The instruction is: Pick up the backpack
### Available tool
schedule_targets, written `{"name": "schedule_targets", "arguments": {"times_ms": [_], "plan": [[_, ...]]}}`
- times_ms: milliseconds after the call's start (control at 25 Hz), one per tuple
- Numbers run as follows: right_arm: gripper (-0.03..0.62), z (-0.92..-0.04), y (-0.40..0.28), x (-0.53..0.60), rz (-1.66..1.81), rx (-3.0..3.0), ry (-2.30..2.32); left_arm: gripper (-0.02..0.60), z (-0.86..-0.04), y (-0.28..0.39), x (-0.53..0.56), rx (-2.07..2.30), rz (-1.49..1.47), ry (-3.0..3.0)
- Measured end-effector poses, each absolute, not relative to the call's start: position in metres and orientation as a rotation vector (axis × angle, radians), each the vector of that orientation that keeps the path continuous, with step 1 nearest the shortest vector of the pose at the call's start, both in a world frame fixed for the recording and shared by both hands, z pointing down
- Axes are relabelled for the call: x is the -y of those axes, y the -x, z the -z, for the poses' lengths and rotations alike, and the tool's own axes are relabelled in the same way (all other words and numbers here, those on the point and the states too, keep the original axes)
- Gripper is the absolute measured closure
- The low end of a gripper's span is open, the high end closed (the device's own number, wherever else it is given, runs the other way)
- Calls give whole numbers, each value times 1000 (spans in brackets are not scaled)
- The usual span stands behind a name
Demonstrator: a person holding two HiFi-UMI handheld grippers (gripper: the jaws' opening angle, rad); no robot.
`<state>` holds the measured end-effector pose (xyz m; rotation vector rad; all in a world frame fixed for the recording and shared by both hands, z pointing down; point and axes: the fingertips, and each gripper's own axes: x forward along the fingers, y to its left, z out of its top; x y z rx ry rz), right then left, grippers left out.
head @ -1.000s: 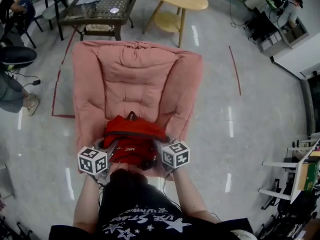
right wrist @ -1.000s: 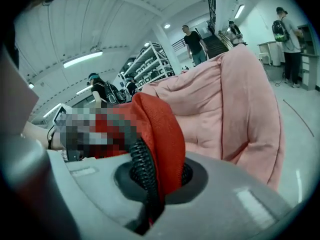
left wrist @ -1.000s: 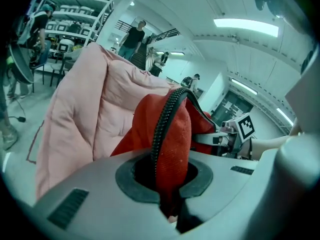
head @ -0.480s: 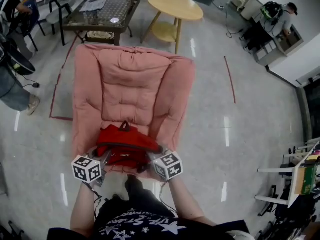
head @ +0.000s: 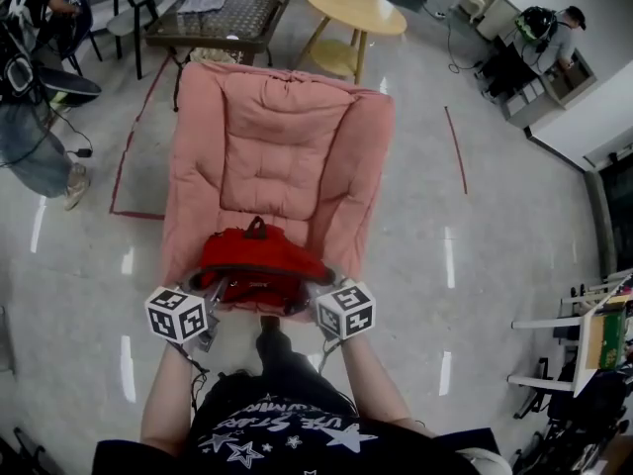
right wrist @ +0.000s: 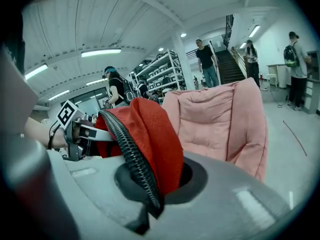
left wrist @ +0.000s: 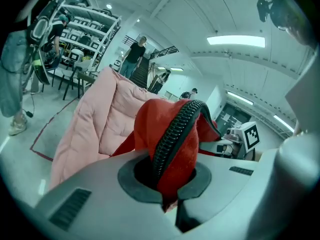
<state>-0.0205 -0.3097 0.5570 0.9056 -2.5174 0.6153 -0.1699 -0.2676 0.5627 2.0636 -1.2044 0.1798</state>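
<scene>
The red backpack [head: 259, 260] hangs over the front edge of the pink padded chair [head: 287, 137], stretched between my two grippers. My left gripper [head: 211, 290] grips its left end. In the left gripper view, red fabric with a black zipper [left wrist: 172, 134] bulges between the jaws of that gripper [left wrist: 167, 196], which are closing on it. My right gripper [head: 315, 287] holds the right end. In the right gripper view, that gripper [right wrist: 149, 204] is shut on red fabric and zipper [right wrist: 155, 134]. The backpack's black top handle [head: 256, 228] stands up.
Behind the chair are a round wooden table [head: 356, 8] and a glass-topped table [head: 223, 13]. People are at the left [head: 30, 146] and upper right [head: 554, 28]. A rack [head: 593, 344] stands at the right. Red tape lines [head: 455, 146] mark the shiny floor.
Both grippers have risen and drawn back toward me with the backpack. It has lifted off the seat to the chair's front edge.
</scene>
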Motion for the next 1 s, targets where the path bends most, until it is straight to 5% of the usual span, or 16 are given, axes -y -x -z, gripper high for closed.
{"name": "schedule_targets", "arguments": {"times_ms": [1000], "plan": [[588, -477, 18, 64, -710, 2570, -1128, 574, -486, 175, 41, 1049, -97, -2297]]}}
